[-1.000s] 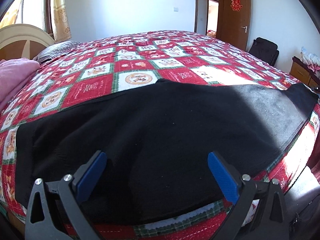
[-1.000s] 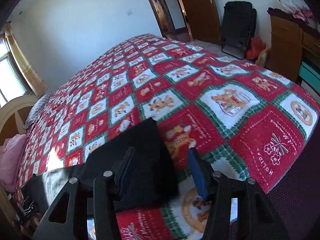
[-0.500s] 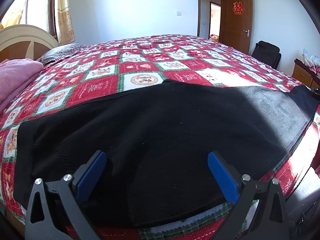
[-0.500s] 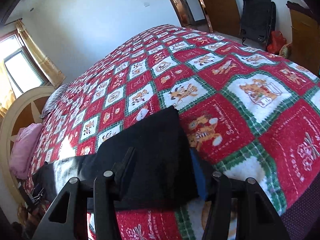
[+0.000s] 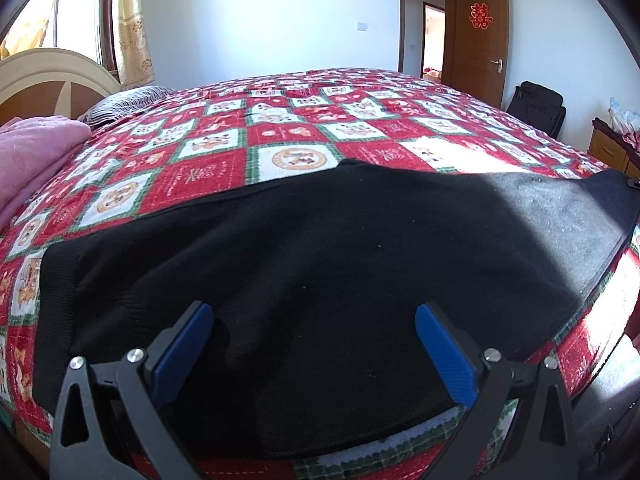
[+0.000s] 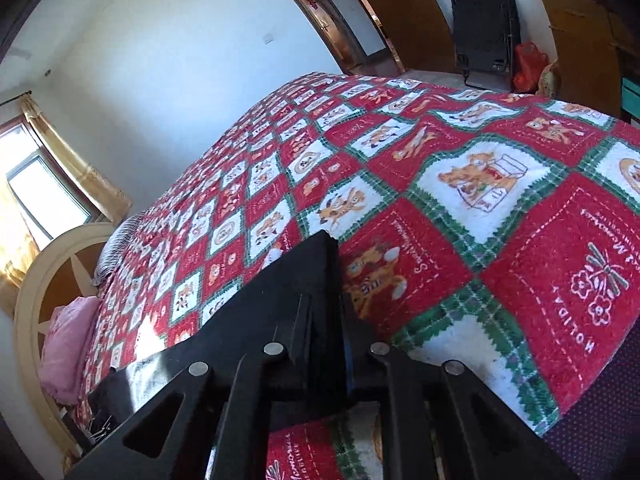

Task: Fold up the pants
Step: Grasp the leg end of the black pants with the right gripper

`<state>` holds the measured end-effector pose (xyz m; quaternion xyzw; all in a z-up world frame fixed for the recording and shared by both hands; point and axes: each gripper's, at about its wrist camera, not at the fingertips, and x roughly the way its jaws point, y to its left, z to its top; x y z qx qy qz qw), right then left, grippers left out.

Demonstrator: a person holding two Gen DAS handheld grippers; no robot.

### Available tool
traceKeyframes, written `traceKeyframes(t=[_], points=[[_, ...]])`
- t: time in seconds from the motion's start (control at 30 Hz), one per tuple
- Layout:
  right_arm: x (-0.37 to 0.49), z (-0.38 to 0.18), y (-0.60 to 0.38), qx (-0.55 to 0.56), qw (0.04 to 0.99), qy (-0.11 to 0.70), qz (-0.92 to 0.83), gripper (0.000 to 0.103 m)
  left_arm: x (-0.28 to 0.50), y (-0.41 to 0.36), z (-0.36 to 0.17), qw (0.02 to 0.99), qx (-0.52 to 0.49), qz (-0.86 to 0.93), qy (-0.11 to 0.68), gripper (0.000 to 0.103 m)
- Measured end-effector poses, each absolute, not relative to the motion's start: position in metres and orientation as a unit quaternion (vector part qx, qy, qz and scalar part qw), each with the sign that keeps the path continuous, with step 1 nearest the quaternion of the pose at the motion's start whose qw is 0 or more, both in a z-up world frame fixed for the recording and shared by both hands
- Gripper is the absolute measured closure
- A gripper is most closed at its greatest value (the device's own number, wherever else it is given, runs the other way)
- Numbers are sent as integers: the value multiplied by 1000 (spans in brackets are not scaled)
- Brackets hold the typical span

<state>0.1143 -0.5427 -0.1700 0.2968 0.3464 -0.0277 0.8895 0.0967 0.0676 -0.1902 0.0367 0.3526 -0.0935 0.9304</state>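
Observation:
Black pants (image 5: 320, 264) lie spread across the near edge of a bed with a red, white and green patterned blanket (image 5: 288, 136). My left gripper (image 5: 312, 340) is open, its blue pads (image 5: 184, 340) hovering over the waist end of the pants. In the right wrist view the pants (image 6: 296, 280) run off to the left. My right gripper (image 6: 326, 320) is shut on the leg-cuff end of the pants, which stands pinched between the fingers.
A pink blanket (image 5: 36, 148) and a striped pillow (image 5: 120, 104) lie by the cream headboard (image 5: 48, 76). A black chair (image 6: 484, 24) stands near the wooden door (image 5: 480, 40). A wooden cabinet (image 6: 580, 40) is at the right. The bed edge runs just below both grippers.
My right gripper has closed from open onto the cuff end of the pants. The left gripper has stayed open and risen slightly over the waist end.

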Motion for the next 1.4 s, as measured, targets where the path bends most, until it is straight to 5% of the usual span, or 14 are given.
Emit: traceKeyframes(t=[0.53,1.4], points=[[111,-91,-416,174,939,292,52,91,97,75,-176,934,22,-94,344,0],[153,-120,-243,109,911,350,191,91,97,68,-179,930,13,-112,351,0]])
